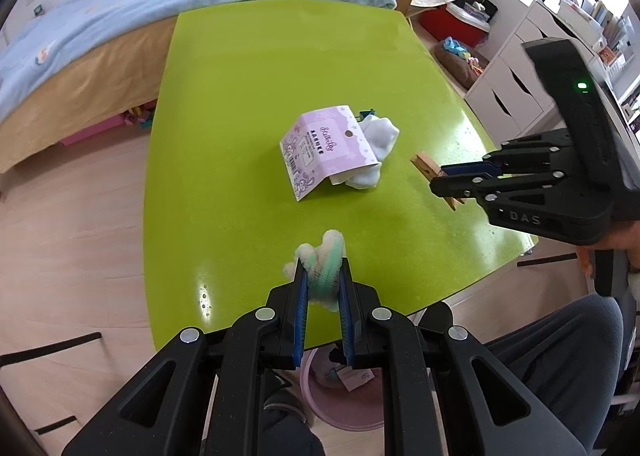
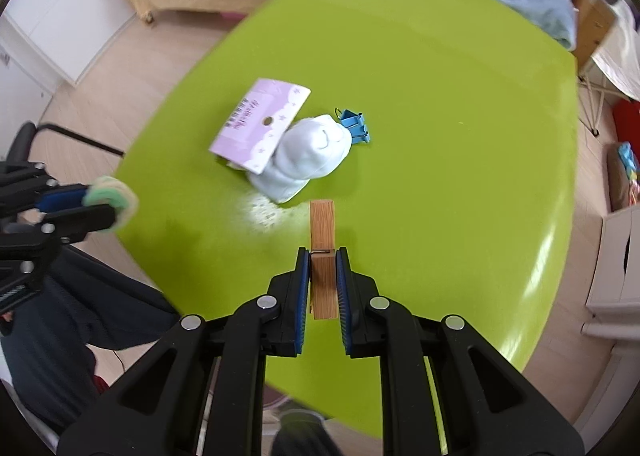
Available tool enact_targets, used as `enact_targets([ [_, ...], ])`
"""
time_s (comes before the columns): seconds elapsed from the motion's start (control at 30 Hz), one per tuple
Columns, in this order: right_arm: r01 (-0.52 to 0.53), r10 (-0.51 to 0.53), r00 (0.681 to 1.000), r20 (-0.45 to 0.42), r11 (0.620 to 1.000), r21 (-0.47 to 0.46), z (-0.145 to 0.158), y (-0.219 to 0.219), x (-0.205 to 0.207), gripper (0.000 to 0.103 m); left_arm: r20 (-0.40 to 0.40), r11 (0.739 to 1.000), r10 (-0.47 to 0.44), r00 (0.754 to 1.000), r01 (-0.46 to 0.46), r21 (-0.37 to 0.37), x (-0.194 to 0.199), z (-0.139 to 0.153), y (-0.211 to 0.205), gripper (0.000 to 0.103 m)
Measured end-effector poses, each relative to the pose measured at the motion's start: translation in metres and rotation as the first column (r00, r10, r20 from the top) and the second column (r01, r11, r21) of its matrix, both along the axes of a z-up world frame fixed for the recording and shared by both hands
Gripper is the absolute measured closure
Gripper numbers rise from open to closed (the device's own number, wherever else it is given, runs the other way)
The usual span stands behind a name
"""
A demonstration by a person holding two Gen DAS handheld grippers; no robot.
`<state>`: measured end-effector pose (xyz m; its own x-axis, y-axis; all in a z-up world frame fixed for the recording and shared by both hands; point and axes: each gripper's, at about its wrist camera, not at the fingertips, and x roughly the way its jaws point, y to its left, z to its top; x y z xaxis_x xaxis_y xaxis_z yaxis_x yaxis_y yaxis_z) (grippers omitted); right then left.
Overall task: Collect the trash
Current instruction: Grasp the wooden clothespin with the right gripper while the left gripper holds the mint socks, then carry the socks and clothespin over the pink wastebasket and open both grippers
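Observation:
My left gripper (image 1: 322, 268) is shut on a fuzzy green and white sock (image 1: 320, 262) and holds it above the near edge of the green table (image 1: 248, 95). It also shows in the right wrist view (image 2: 108, 211). My right gripper (image 2: 322, 256) is shut on a wooden clothespin (image 2: 322, 240), held above the table; it shows in the left wrist view (image 1: 438, 181) too. White socks (image 1: 376, 143) with a pink paper label (image 1: 320, 147) lie mid-table. A blue binder clip (image 2: 354, 125) lies just behind them.
A pink bin (image 1: 340, 396) with some items in it stands on the floor under the near table edge. A bed with a blue quilt (image 1: 120, 7) is behind the table. White drawers (image 1: 512, 83) stand at the right. My legs are below.

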<state>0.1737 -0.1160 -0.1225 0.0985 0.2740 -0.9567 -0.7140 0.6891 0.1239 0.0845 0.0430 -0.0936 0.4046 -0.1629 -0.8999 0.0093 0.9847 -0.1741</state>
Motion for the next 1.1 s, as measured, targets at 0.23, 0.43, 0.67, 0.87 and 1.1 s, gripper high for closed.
enact_targets([
  [0.23,0.076,-0.081,0.995,0.058,0.994,0.084,0.044,-0.029,-0.046,0.09,0.051,0.999,-0.049,0.998,0.047,0.025,-0.023,0.019,-0.017,0.089],
  [0.43,0.138,-0.155,0.981,0.116,0.98,0.142,0.073,-0.048,-0.083,0.09,0.105,0.996,-0.083,0.991,0.079,0.041,-0.045,0.038,-0.029,0.089],
  [0.67,0.171,-0.203,0.968,0.146,0.964,0.205,0.097,-0.067,-0.134,0.09,0.156,0.994,-0.102,0.982,0.096,0.046,-0.077,0.053,-0.04,0.089],
  [0.87,0.172,-0.209,0.968,0.138,0.955,0.24,0.103,-0.075,-0.166,0.09,0.182,0.991,-0.128,0.975,0.12,0.054,-0.101,0.061,-0.05,0.089],
  [1.1,0.182,-0.213,0.97,0.114,0.956,0.232,0.09,-0.084,-0.198,0.09,0.186,0.989,-0.146,0.972,0.143,0.032,-0.121,0.061,-0.058,0.089],
])
